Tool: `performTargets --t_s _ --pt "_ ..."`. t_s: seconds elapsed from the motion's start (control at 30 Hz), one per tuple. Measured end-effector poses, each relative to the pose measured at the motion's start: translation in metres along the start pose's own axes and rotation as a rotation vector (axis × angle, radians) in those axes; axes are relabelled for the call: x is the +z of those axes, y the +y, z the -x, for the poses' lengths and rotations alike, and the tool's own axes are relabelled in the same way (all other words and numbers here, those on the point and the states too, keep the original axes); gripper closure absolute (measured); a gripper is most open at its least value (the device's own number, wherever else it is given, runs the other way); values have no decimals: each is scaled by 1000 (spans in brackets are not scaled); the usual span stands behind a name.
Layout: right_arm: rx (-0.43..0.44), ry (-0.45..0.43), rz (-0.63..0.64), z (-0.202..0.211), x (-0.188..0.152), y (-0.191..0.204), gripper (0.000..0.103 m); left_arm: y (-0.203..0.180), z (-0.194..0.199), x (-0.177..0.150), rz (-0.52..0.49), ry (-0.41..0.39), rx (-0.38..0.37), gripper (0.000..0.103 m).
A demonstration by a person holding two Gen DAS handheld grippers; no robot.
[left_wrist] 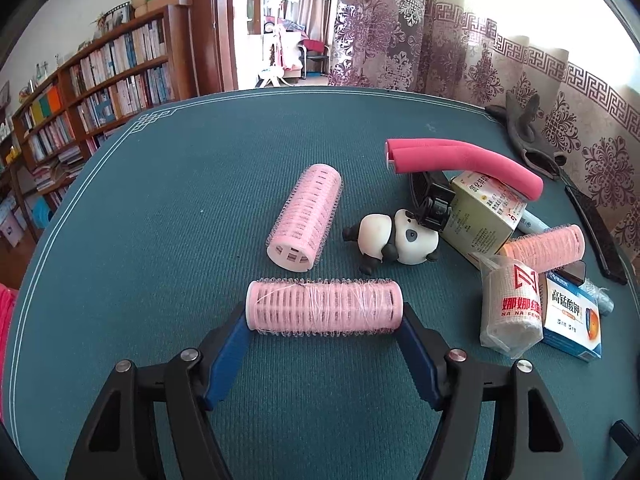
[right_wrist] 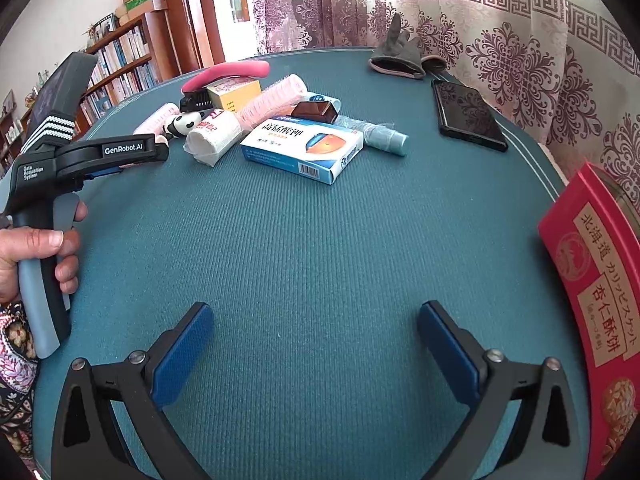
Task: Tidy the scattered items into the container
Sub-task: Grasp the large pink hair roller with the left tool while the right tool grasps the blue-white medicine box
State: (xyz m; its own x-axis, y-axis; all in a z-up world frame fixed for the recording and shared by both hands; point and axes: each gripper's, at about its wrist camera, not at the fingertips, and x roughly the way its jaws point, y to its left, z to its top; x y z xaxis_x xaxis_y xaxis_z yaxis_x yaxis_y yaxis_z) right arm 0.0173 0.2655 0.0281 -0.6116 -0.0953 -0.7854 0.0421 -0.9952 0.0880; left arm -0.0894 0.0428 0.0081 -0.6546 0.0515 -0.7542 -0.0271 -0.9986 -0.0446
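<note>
My left gripper (left_wrist: 325, 316) is shut end to end on a pink hair roller (left_wrist: 324, 307), just above the green table mat. A second pink roller (left_wrist: 306, 216) lies beyond it, beside a panda toy (left_wrist: 394, 240). A bandage roll (left_wrist: 510, 306), a blue-white medicine box (left_wrist: 570, 316), a third roller (left_wrist: 546, 247), a green box (left_wrist: 482, 216) and red foam rods (left_wrist: 460, 160) lie at the right. My right gripper (right_wrist: 316, 344) is open and empty over bare mat. The red biscuit tin (right_wrist: 592, 280) stands at its right. The left gripper body (right_wrist: 80, 160) shows at the left.
A black phone (right_wrist: 468, 114) and grey gloves (right_wrist: 400, 58) lie at the far right of the table by the curtain. A grey-blue tube (right_wrist: 380, 136) lies behind the medicine box (right_wrist: 304, 148). A bookshelf (left_wrist: 80, 92) stands beyond the table's left edge.
</note>
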Motion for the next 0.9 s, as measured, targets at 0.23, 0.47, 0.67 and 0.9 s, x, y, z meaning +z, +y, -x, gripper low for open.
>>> performTargets --t_s 0.23,0.47,0.67,0.9 --pt "-21 12 -123 -30 46 -8 1 3 2 -2 8 -3 -7 30" --pt "50 23 -238 -46 85 -1 1 2 1 -1 8 -2 -7 30" --pt "-46 5 -199 -66 107 19 1 2 0 -1 11 -3 -10 30" --pt "-171 -18 -69 -74 104 38 2 0 -1 -1 4 -1 -2 30"
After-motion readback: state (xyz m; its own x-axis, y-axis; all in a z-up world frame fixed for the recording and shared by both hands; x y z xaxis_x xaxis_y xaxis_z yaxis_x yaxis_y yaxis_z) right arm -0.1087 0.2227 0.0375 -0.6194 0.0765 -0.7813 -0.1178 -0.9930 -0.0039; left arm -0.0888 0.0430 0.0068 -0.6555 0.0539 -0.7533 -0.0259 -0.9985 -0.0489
